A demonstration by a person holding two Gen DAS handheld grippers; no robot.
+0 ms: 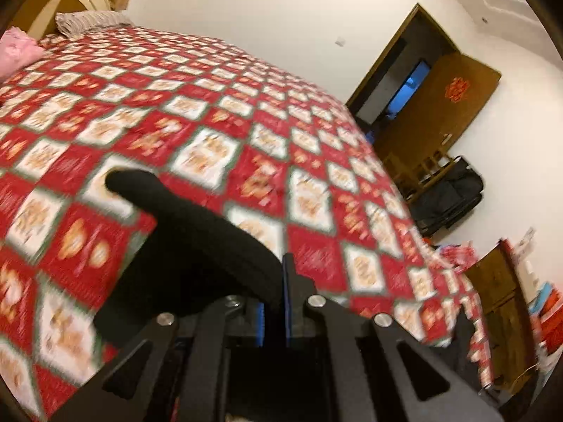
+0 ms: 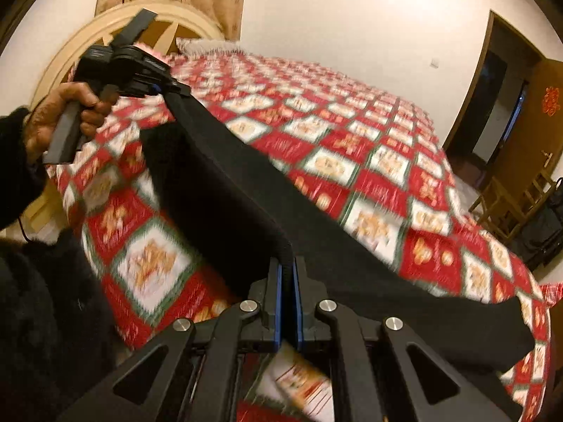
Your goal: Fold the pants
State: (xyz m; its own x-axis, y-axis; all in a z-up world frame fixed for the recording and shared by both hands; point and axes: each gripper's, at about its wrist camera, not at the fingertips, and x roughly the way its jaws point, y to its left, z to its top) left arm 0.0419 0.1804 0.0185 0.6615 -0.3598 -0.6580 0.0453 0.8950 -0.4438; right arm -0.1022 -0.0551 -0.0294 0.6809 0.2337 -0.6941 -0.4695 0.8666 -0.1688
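Note:
The black pants (image 2: 246,197) hang stretched in the air between my two grippers, above the bed with the red and white patterned cover (image 2: 352,133). My right gripper (image 2: 288,267) is shut on one edge of the pants. My left gripper (image 2: 176,93), held in a hand at the upper left of the right wrist view, is shut on the other end. In the left wrist view the left gripper (image 1: 278,281) pinches a black fold of the pants (image 1: 183,225) that drapes to the left. A loose end of the pants (image 2: 468,327) lies to the lower right.
A pink cloth (image 1: 17,52) and a striped pillow (image 1: 88,23) lie at the head of the bed by the curved headboard (image 2: 105,35). A wooden door (image 1: 432,105), wooden chairs (image 2: 510,204) and a black bag (image 1: 447,193) stand past the bed's far side.

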